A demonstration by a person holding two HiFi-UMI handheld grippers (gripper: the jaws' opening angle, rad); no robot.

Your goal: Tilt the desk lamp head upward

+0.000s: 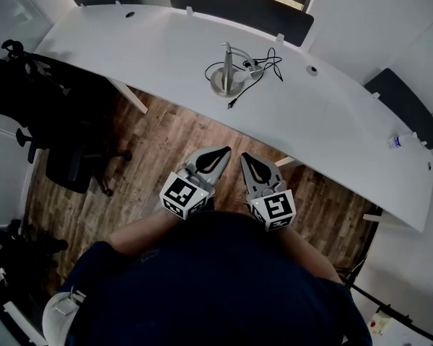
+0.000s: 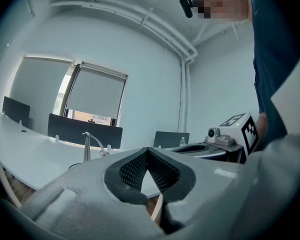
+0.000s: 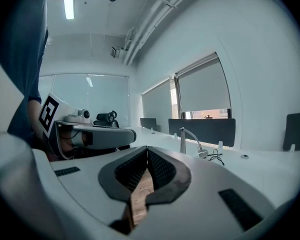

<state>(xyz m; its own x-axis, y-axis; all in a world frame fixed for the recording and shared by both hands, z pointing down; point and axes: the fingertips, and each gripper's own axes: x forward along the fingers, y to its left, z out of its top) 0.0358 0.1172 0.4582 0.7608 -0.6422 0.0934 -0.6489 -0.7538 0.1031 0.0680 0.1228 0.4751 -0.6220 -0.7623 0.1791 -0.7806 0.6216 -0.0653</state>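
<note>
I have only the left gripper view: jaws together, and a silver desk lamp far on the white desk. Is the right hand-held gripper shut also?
Observer: Yes. The right hand-held gripper has its jaws together, nothing between them.
Operator: Has the lamp a cable?
Observer: Yes, a black cable lies tangled on the curved white desk right of the silver desk lamp.
Operator: Where is its end?
Observer: What looks like a small black plug lies loose near the desk's front edge.
</note>
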